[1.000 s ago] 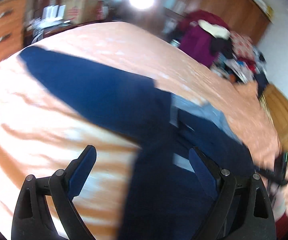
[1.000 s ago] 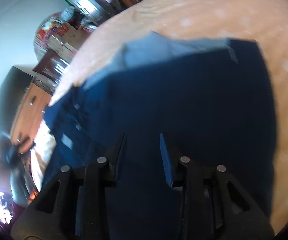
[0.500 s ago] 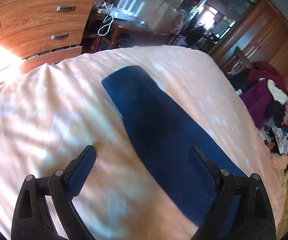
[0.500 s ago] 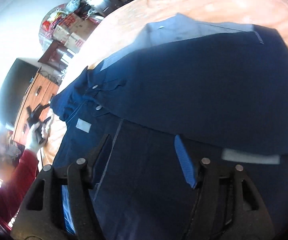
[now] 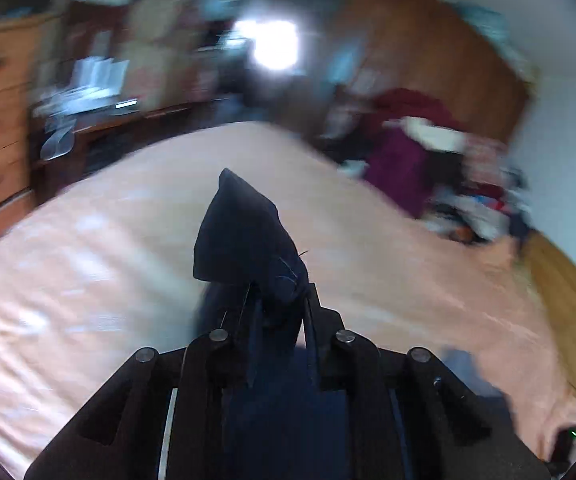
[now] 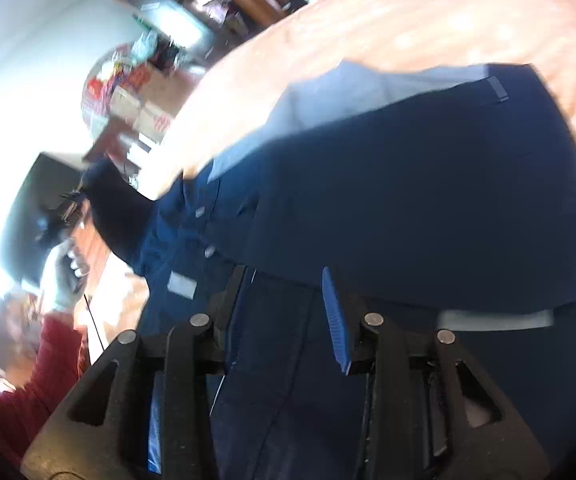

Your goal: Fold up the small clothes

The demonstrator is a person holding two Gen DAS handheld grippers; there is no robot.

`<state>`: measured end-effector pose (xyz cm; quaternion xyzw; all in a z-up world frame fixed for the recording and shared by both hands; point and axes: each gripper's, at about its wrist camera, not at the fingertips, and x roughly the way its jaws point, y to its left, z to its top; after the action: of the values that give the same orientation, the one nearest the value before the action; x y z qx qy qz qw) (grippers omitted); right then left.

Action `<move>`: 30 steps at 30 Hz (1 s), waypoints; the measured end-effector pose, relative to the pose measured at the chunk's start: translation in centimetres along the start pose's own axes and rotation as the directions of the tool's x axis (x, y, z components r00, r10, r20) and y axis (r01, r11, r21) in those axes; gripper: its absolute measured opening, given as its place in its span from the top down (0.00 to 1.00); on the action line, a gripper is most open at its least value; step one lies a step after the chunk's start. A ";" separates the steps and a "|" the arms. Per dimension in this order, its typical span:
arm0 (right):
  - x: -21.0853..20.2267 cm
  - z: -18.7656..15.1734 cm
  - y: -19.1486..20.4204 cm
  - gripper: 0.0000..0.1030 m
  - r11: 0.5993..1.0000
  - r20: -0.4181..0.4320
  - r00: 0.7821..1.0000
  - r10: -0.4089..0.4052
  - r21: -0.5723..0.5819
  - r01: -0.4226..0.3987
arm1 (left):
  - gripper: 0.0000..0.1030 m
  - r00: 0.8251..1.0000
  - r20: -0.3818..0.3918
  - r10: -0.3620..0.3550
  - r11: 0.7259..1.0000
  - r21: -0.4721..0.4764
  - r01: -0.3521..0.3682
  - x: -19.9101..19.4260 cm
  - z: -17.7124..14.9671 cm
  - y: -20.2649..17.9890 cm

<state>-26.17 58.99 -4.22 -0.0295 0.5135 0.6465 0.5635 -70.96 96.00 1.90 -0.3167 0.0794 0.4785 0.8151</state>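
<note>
- The left gripper [image 5: 278, 312] is closed on a bunched end of the navy shirt [image 6: 427, 200], apparently a sleeve; the pinched cloth stands up as a dark peak at the centre of the left wrist view, lifted off the bed [image 5: 88, 280].
- The right gripper [image 6: 284, 300] is open with nothing between its fingers, and it hangs just over the body of the shirt at lower centre of the right wrist view.
- The shirt lies spread on the peach-sheeted bed and fills the middle and right of the right wrist view. A broad panel is laid over the body, with a pale lining showing along its upper edge, so at least one fold looks done.
- At the left of that view the sleeve stretches up towards a gloved hand [image 6: 64, 276], so this side is not yet laid in.
- Judged from this, the fold is partway: the held sleeve has to come across the body, and the shirt then needs folding down smaller.
- Both views are blurred.
</note>
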 end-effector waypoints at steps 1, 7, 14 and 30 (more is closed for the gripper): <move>-0.9 0.2 -0.4 0.65 1.000 0.018 1.000 0.001 0.012 -0.001 | 0.83 0.997 -0.003 -0.081 0.995 0.056 0.081 0.0 0.0 -4.3; -7.0 0.4 -4.9 0.42 0.992 0.126 0.992 0.033 0.115 -0.047 | 0.43 0.810 -0.204 -0.550 0.806 0.124 0.579 2.0 -6.9 -26.5; -6.6 1.6 -9.6 0.39 0.981 0.088 0.994 0.062 0.178 -0.077 | 0.45 0.791 -0.430 -0.434 0.873 0.016 0.488 4.5 -20.6 -25.4; 7.0 7.6 -7.8 0.69 0.998 -0.118 0.993 -0.003 0.064 0.011 | 0.38 0.904 -0.372 -0.212 0.975 -0.147 0.168 -0.3 -24.3 -10.4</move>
<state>-18.69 67.93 -9.87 -0.0512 0.5663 0.6246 0.5353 -58.26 77.83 -12.46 -0.4556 0.1798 0.3288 0.8075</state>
